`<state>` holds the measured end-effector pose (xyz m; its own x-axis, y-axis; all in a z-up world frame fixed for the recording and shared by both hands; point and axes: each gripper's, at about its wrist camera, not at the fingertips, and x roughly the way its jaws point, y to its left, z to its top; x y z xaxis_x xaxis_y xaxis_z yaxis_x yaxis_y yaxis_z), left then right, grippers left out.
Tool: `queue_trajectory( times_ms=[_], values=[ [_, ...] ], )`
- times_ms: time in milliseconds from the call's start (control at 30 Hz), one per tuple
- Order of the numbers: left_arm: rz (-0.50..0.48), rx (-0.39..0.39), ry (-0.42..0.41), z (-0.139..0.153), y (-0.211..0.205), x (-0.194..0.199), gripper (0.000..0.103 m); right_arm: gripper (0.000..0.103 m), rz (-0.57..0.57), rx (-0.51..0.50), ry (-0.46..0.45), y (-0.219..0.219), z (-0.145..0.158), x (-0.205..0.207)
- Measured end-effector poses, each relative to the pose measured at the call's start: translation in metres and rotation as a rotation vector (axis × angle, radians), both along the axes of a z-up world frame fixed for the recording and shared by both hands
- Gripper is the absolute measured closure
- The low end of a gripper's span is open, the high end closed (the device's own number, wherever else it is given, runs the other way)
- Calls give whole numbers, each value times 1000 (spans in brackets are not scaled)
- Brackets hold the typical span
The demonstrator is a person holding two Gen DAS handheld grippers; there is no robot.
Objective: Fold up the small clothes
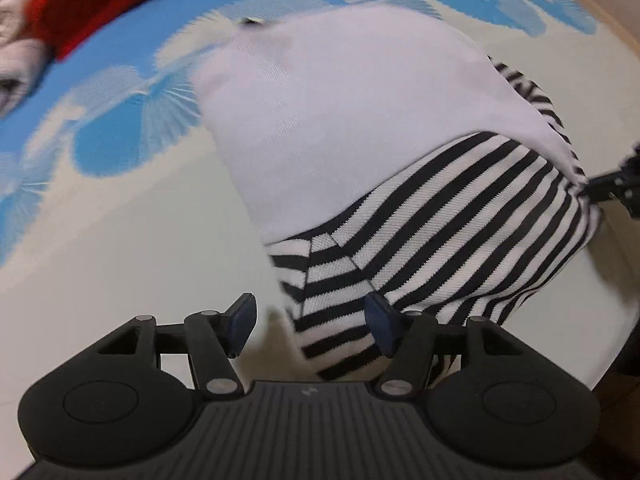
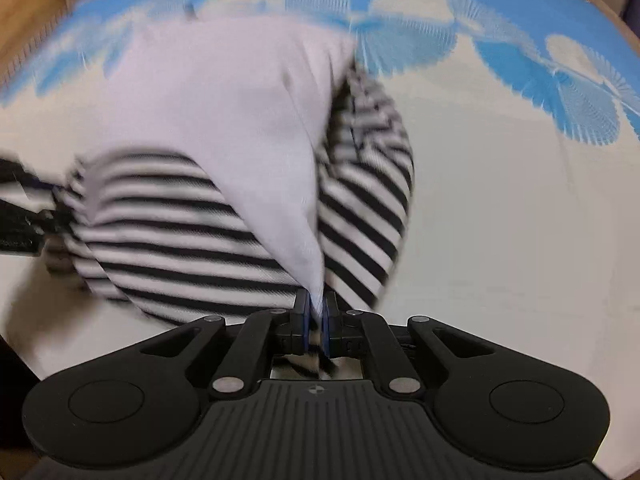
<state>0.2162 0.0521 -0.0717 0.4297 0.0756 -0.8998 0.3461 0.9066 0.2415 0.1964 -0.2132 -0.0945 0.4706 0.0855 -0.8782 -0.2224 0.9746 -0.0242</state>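
Observation:
A small garment, white with black-and-white striped parts (image 1: 420, 240), lies bunched on a blue and cream patterned cloth (image 1: 120, 220). My left gripper (image 1: 310, 326) is open, and a striped corner of the garment lies between its fingers. My right gripper (image 2: 316, 322) is shut on the garment's (image 2: 240, 140) white edge and pulls it taut. The right gripper also shows at the right edge of the left wrist view (image 1: 616, 188), and the left gripper at the left edge of the right wrist view (image 2: 20, 216).
A red garment (image 1: 88, 4) and other pale clothes (image 1: 16, 60) lie at the far left of the cloth. A wooden surface (image 2: 28, 20) borders the cloth.

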Motion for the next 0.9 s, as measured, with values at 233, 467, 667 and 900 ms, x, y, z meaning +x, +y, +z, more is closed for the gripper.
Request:
queue_trajectory(
  times_ms=[233, 467, 667, 900],
  values=[
    [129, -59, -194, 62, 1, -76, 14, 97, -134, -34, -179, -21, 39, -33],
    [296, -217, -519, 112, -29, -161, 2, 29, -173, -12, -482, -12, 92, -112],
    [368, -203, -513, 93, -48, -180, 1, 20, -150, 51, -543, -1, 92, -162],
    [408, -231, -499, 94, -52, -177, 1, 18, -147, 19, -567, 11, 90, -174]
  ],
)
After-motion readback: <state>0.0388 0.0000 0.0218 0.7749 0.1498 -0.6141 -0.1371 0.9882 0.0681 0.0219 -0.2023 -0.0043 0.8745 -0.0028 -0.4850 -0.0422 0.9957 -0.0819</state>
